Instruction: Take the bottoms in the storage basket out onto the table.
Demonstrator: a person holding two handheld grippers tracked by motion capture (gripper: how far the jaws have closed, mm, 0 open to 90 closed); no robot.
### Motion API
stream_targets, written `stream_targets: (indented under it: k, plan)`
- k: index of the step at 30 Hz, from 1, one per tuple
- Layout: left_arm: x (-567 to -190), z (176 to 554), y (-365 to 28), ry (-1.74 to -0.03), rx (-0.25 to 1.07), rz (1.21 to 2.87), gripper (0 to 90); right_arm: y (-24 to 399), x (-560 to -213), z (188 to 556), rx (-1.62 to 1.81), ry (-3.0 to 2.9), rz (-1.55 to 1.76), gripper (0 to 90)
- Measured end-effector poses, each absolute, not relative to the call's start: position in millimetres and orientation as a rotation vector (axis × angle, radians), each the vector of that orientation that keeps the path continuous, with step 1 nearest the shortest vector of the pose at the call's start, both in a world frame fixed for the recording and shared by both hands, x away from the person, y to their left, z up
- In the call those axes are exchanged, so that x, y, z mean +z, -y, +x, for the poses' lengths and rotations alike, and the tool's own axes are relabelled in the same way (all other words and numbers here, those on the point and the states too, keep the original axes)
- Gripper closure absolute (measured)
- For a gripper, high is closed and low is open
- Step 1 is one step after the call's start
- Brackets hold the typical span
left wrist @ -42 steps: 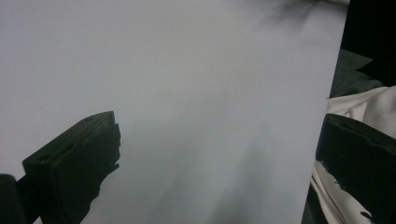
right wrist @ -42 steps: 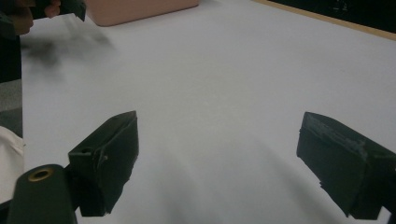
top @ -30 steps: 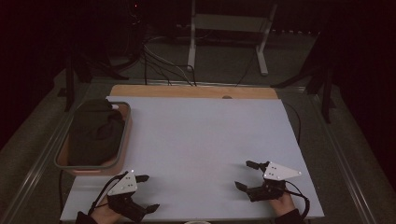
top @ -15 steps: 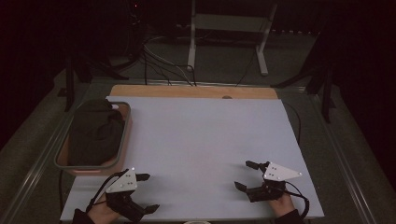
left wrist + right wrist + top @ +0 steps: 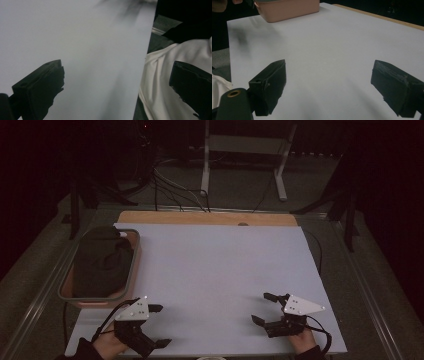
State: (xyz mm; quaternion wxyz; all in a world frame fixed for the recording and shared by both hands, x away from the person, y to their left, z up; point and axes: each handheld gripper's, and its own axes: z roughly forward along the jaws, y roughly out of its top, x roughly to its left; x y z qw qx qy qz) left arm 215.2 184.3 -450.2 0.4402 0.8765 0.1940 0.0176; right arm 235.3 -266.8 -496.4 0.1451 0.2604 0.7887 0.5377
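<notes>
In the high view, a wide white sheet-covered table [image 5: 220, 270] lies under dim light; on its left edge stands a pink rectangular plastic basin with a grey rim [image 5: 131, 279], and inside it a dark crumpled cloth [image 5: 100, 262] is heaped, filling most of the basin. The left gripper [image 5: 159, 325] sits at the near left corner of the table, just in front of the basin but apart from it; its jaws stand wide open with nothing between them. The right gripper [image 5: 264, 308] rests at the near right side, well apart from the basin; its jaws are spread open too and hold nothing.

In the left gripper view, the two black jaws rise far apart from each other; between them is only the bare white surface and the table's near edge, and beside that edge a white garment [image 5: 165, 82] of the person shows.

In the right gripper view, the jaws stand open wide over the bare table; far off, at the upper left, the pink basin's wall [image 5: 289, 7] is seen, with a hand [image 5: 222, 3] near it at the corner.

As I judge it, the work is at its very beginning; the cloth is untouched in the basin, neither gripper reaches for it yet, and everything is left to do: to approach the basin, to grip the cloth, and to bring it out on the table.
</notes>
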Motion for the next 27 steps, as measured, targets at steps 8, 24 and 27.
stream_targets:
  k: [8,24,27]
  plan:
    - [-439,222,-189,-0.494,0.047,2.177,0.3,267,-496,236,1.553,-2.271,0.752,13.1]
    - [-415,240,-208,-0.542,0.143,2.169,0.3,267,-496,235,1.548,-2.271,0.752,13.1]
    - [-413,243,-211,-0.551,0.169,2.167,0.3,267,-496,235,1.548,-2.271,0.748,13.1]
